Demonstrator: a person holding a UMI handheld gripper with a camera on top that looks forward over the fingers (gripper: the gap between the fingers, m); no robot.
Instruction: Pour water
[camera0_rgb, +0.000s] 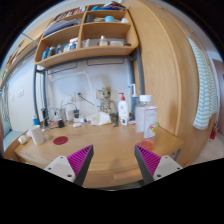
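Observation:
My gripper (113, 162) is open and empty, its two magenta pads (81, 158) spread wide above a bare wooden tabletop (110, 140). Nothing stands between the fingers. Beyond them, at the far right of the table, stands a white container with a cap (146, 116), next to a white pump bottle with a red top (123, 109). I cannot tell which vessel holds water.
Small items and cables (70, 117) clutter the back of the table by the wall. A wooden wall shelf (85, 35) with several jars hangs above. A wooden panel (165, 70) and a white radiator (204, 85) stand at the right.

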